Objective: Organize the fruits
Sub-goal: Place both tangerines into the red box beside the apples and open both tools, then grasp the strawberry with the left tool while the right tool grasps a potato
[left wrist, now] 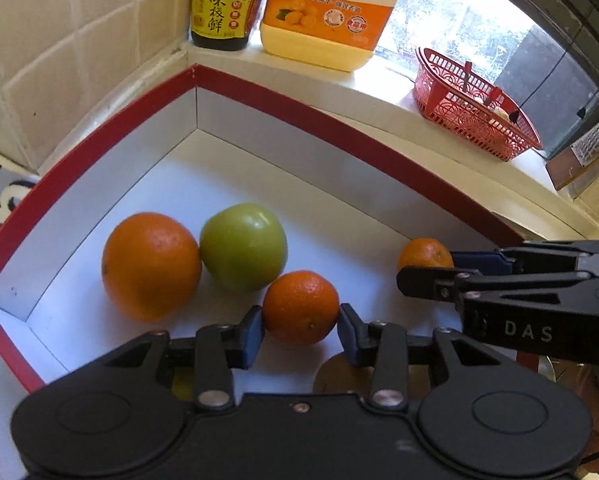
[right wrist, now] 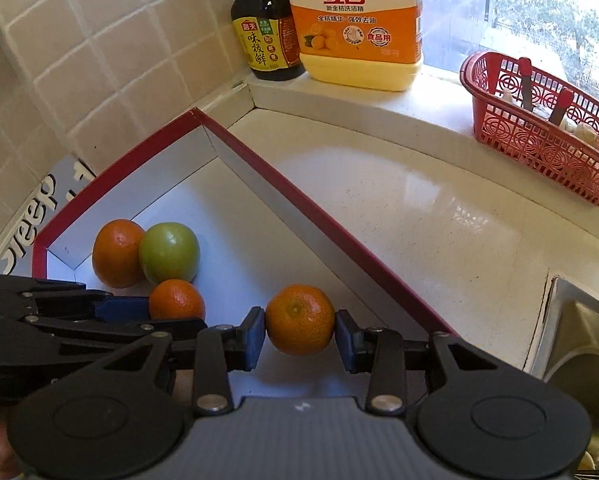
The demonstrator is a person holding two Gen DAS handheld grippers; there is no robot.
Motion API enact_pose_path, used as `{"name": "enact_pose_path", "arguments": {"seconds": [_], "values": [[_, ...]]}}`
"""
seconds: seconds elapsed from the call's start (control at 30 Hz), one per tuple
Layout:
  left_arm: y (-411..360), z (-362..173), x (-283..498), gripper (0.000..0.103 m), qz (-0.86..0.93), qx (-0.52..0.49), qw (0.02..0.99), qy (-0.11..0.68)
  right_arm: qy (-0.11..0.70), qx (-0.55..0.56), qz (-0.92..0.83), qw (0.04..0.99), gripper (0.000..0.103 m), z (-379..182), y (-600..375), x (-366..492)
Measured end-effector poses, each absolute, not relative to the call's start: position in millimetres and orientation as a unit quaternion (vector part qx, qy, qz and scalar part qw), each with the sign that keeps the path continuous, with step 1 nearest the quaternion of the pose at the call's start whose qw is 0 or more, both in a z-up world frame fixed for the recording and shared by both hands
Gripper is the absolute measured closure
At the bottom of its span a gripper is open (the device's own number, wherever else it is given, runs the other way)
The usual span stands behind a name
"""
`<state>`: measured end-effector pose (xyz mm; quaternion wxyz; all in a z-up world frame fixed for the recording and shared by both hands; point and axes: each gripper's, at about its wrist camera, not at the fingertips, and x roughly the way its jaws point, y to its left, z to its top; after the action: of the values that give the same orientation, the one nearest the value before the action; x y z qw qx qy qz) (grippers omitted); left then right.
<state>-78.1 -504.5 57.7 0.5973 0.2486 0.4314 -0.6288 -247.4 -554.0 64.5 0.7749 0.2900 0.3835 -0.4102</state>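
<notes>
A white box with a red rim (left wrist: 259, 96) (right wrist: 283, 188) holds a large orange (left wrist: 150, 265) (right wrist: 116, 253) and a green apple (left wrist: 243, 246) (right wrist: 169, 253) side by side. My left gripper (left wrist: 300, 320) is shut on a small mandarin (left wrist: 300, 307) (right wrist: 176, 300) just in front of the apple, inside the box. My right gripper (right wrist: 299, 330) is shut on a second mandarin (right wrist: 299, 319) (left wrist: 425, 254) over the box's right part. The right gripper also shows in the left wrist view (left wrist: 427, 268), and the left gripper in the right wrist view (right wrist: 171, 312).
On the sill behind stand a dark soy sauce bottle (left wrist: 225, 4) (right wrist: 265, 40), a yellow detergent jug (left wrist: 331, 12) (right wrist: 357, 24) and a red plastic basket (left wrist: 471, 108) (right wrist: 539, 132). A white counter (right wrist: 419, 220) lies right of the box, with a steel sink (right wrist: 579, 340) beyond.
</notes>
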Motion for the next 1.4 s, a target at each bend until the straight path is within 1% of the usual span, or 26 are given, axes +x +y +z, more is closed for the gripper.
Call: {"name": "enact_pose_path", "arguments": {"seconds": [0.03,0.07,0.1,0.13,0.27,0.33,0.4,0.57,0.63,0.67,0.8,0.93,1.23,1.3,1.4], "values": [[-503.5,58.3,-78.2,0.055,-0.630,0.248,0.595,0.433,0.384,0.291,-0.409,0.775,0.063,63.9,-553.7,-246.7],[-502.3,59.0,-78.0,0.053,-0.631,0.247,0.593,0.434,0.384,0.294,-0.406,0.776,0.062,63.4,-553.2,-246.1],[-499.9,60.9,-77.2,0.047,-0.631,0.246,0.595,0.433,0.384,0.297,-0.404,0.776,0.062,63.3,-553.2,-245.7],[-496.3,65.3,-75.5,0.045,-0.629,0.245,0.599,0.430,0.383,0.300,-0.402,0.776,0.062,64.4,-552.7,-245.8],[-466.9,101.0,-59.6,0.045,-0.633,0.212,0.625,0.404,0.363,0.287,-0.404,0.789,0.061,85.5,-545.6,-249.5],[-440.6,128.5,-49.0,0.034,-0.632,0.190,0.647,0.381,0.346,0.274,-0.404,0.801,0.061,103.9,-540.3,-251.9],[-411.3,153.5,-40.7,0.031,-0.627,0.173,0.672,0.354,0.326,0.263,-0.399,0.816,0.061,123.6,-532.1,-253.3],[-325.1,206.4,-21.7,0.029,-0.579,0.140,0.743,0.305,0.297,0.240,-0.360,0.851,0.060,160.7,-503.2,-247.2],[-286.3,219.1,-15.2,0.025,-0.541,0.119,0.780,0.292,0.294,0.233,-0.337,0.864,0.060,170.1,-487.9,-241.5],[-268.2,221.5,-12.2,0.025,-0.526,0.104,0.793,0.291,0.293,0.231,-0.323,0.870,0.060,173.2,-480.1,-239.0],[-204.7,210.2,-1.4,0.025,-0.468,0.055,0.822,0.321,0.305,0.224,-0.274,0.884,0.060,177.2,-445.2,-219.6],[-169.7,180.6,0.9,0.025,-0.453,0.024,0.812,0.367,0.339,0.214,-0.213,0.891,0.060,163.9,-407.8,-195.4],[-168.4,89.8,-10.5,0.025,-0.442,-0.005,0.769,0.462,0.425,0.203,-0.120,0.874,0.060,96.7,-333.2,-160.0],[-176.9,76.5,-10.5,0.025,-0.449,-0.013,0.754,0.480,0.436,0.197,-0.113,0.871,0.058,82.5,-324.7,-156.6],[-193.0,63.8,-12.7,0.025,-0.460,0.000,0.744,0.485,0.451,0.204,-0.105,0.863,0.056,63.7,-321.3,-148.5]]}}
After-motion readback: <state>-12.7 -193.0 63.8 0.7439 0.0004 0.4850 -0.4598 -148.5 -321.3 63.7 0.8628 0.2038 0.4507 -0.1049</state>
